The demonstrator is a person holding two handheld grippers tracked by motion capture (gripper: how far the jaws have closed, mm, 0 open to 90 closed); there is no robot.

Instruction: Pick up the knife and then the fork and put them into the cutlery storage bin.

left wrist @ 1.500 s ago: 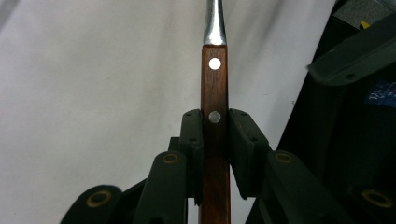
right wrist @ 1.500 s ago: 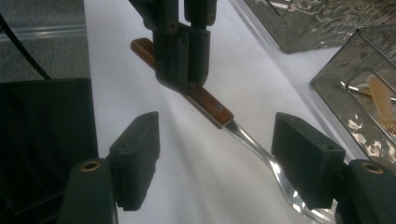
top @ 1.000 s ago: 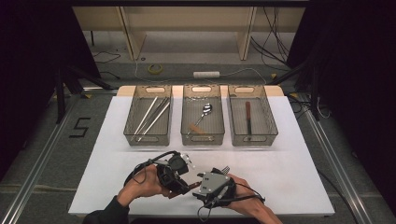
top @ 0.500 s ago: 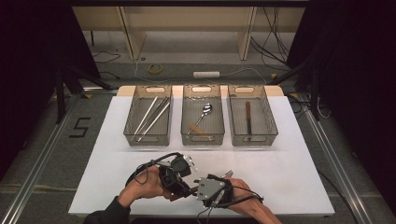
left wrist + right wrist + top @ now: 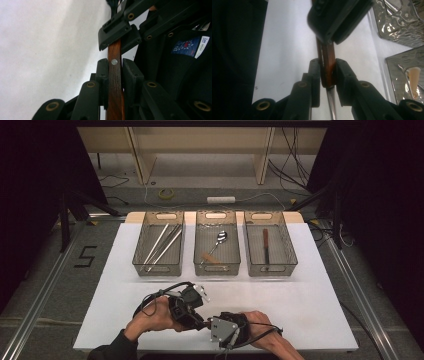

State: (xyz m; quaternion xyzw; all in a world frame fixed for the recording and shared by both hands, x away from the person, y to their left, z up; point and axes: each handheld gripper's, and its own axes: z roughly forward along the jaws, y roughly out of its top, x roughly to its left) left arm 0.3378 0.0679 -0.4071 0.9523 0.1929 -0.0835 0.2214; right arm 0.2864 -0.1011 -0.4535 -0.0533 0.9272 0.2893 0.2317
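Note:
A wooden-handled utensil (image 5: 114,82) with a round metal rivet is clamped between both grippers above the front of the white table (image 5: 310,285). In the left gripper view my left gripper (image 5: 115,72) is shut on the brown handle, with the other gripper's jaws gripping it farther along. In the right gripper view my right gripper (image 5: 327,72) is shut on the handle's end (image 5: 327,62), where a metal shaft (image 5: 332,105) begins. From above, the left gripper (image 5: 187,307) and right gripper (image 5: 225,330) sit nose to nose, hiding the utensil.
Three clear bins stand in a row at the back. The left bin (image 5: 140,265) holds long metal sticks, the middle bin (image 5: 199,265) a spoon (image 5: 221,237) and a tan piece, the right bin (image 5: 292,265) a dark-handled utensil (image 5: 266,245). Cables trail from both grippers.
The right gripper has drawn slightly toward the table's front edge. The utensil's metal tip, seen beside the right hand earlier, is now hidden. The left gripper has barely moved.

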